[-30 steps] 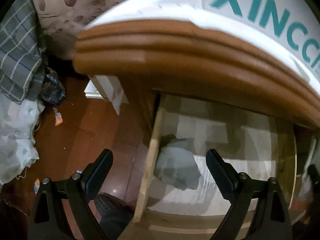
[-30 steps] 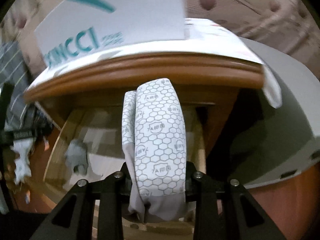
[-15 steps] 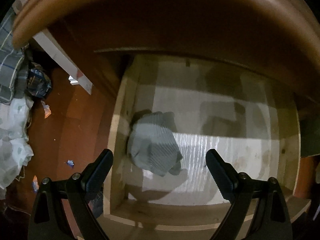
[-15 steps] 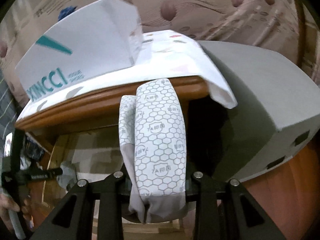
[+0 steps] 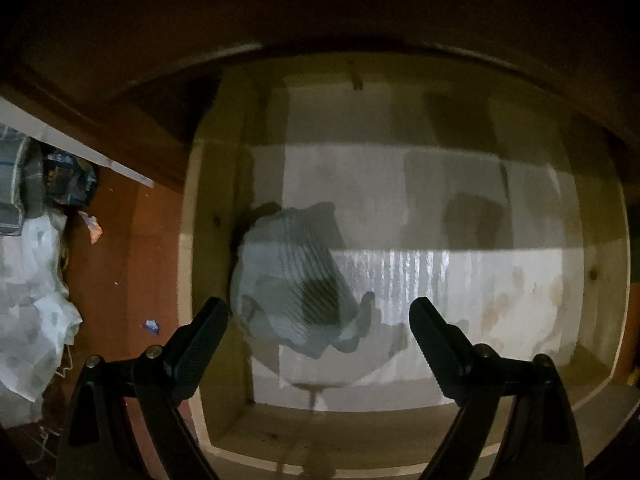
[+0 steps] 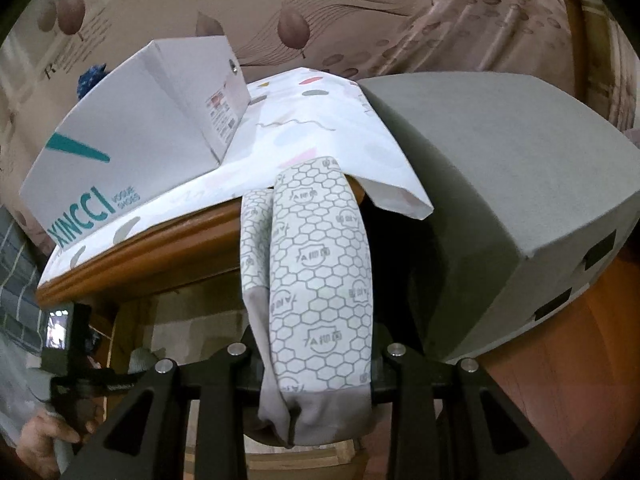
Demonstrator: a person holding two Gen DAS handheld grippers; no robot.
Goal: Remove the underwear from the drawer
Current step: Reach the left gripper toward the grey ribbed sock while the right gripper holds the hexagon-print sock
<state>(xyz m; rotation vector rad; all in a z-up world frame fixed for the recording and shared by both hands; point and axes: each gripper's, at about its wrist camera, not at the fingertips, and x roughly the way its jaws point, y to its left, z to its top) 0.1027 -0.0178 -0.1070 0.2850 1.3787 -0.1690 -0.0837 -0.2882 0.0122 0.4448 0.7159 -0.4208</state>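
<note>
Left gripper [image 5: 318, 328] wide, closing slightly over striped underwear [image 5: 292, 280] in drawer [image 5: 216, 184]; centre before pinching. Right gripper [image 6: 318, 364] clamps patterned pair [image 6: 320, 280].

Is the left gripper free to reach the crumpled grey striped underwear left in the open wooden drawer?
Probably yes: the left gripper hangs open above the grey striped underwear, with nothing between. The drawer wall sits close beside the garment.

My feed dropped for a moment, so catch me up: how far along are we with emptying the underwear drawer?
Done: one hexagon-print underwear is out, clamped in the right gripper near the nightstand top. In hand: the left gripper, jaws wide and closing slightly, points down into the open drawer over the striped grey underwear, not touching it. Left: grasp that piece and lift it out; nothing else shows in the drawer.
</note>
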